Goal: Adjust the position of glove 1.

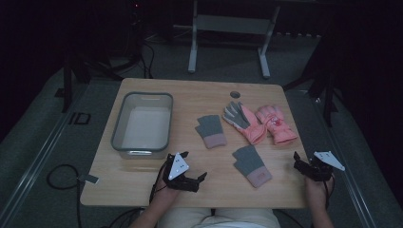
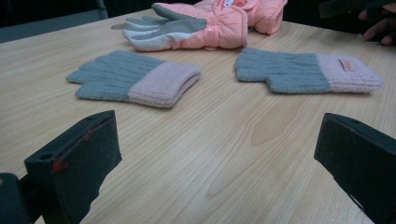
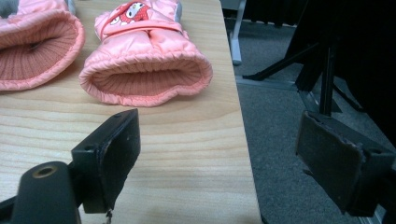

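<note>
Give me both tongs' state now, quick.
Left tongs: open, holding nothing.
Right tongs: open, holding nothing.

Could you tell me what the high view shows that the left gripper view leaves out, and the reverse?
High view alone: the clear plastic bin on the table's left, the round hole near the far edge, and both tongs, left and right, open over bare wood. Left gripper view alone: the small pink label on one knit glove's cuff, close up. Shared: two grey knit gloves with pink cuffs, the pink ski gloves and the wooden table.
</note>
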`<state>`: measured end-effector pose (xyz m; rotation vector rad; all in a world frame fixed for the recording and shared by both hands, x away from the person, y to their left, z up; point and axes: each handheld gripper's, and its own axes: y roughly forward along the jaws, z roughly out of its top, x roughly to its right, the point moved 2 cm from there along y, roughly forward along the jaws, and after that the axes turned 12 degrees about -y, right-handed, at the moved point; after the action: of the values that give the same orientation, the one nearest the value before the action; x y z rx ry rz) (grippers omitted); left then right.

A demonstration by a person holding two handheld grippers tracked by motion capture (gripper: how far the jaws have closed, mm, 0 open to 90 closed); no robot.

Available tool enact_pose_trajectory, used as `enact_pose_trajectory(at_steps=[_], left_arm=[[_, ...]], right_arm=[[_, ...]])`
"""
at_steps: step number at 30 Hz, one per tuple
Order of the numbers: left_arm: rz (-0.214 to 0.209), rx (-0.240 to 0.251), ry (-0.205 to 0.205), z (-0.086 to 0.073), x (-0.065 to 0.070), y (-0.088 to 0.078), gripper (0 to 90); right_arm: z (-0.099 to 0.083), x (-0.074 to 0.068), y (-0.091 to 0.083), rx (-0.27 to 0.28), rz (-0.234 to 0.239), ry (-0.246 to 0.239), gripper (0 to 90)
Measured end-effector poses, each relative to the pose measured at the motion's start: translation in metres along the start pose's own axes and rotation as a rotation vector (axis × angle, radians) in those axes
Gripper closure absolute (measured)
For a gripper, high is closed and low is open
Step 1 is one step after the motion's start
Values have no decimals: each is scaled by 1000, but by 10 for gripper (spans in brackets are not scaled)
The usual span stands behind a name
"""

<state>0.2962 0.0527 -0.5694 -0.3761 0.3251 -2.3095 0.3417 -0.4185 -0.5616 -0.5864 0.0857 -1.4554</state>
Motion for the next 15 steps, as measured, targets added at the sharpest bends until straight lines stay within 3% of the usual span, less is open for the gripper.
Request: enact_pose_trajectory(at_steps=[15], left_arm=[[6,12,10,-1,2,-1,0]], right_arm=[[1,-2,1,-23,-26,-17,144]])
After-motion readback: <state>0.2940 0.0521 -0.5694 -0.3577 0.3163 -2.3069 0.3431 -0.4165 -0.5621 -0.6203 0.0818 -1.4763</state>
